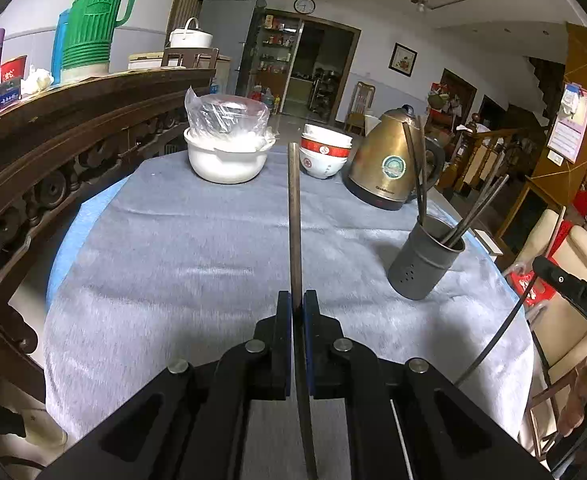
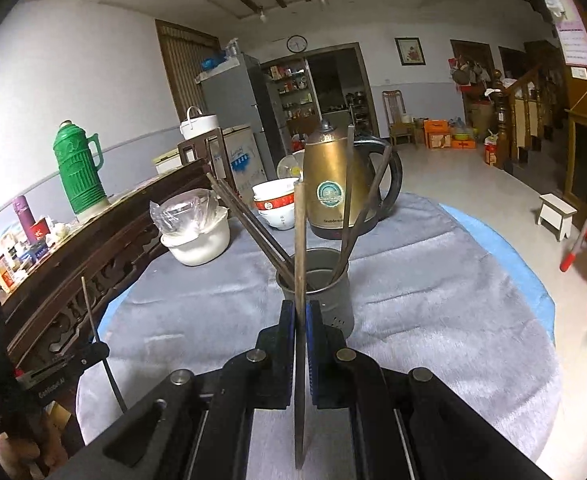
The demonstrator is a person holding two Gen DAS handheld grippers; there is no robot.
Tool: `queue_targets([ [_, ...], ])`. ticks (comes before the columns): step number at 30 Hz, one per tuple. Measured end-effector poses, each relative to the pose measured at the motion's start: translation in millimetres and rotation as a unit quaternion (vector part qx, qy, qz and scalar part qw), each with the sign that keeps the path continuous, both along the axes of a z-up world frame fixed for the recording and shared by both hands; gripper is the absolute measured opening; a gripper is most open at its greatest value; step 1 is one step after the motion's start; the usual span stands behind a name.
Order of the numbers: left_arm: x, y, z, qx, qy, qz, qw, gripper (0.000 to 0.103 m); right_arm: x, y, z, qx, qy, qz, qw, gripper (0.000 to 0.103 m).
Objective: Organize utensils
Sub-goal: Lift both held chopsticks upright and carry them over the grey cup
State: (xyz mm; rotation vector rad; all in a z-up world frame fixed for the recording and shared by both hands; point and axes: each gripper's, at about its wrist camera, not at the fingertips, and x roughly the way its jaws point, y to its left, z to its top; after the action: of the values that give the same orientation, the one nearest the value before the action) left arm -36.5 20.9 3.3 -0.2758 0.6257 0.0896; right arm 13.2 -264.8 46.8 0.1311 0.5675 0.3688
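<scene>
Nearest the lens, the left tongs are clamped tight on a dark chopstick, its long axis running straight ahead over the grey-clothed desk, tip toward the stacked bowls. Likewise pinched shut, the right tongs grip another chopstick that points forward and upward, just in front of the grey holder, where more chopsticks lean outward. Behind stands a brass kettle.
</scene>
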Motion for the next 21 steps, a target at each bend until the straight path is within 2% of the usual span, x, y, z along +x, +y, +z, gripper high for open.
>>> queue_targets([
  [7, 14.8, 0.1, 20.7, 0.008, -0.044, 0.01, 0.9989, 0.005, 0.5, 3.6, -0.4, 0.001, 0.003, 0.001, 1.0, 0.006],
  [12, 28.3, 0.2, 15.2, 0.02, -0.059, 0.027, 0.9977, 0.005, 0.6, 2.9, -0.1, -0.002, 0.003, -0.001, 1.0, 0.006],
  [21, -8.7, -1.6, 15.2, 0.036, -0.074, 0.029, 0.9962, 0.006, -0.4, 1.1, -1.4, -0.003, 0.005, -0.002, 1.0, 0.006],
])
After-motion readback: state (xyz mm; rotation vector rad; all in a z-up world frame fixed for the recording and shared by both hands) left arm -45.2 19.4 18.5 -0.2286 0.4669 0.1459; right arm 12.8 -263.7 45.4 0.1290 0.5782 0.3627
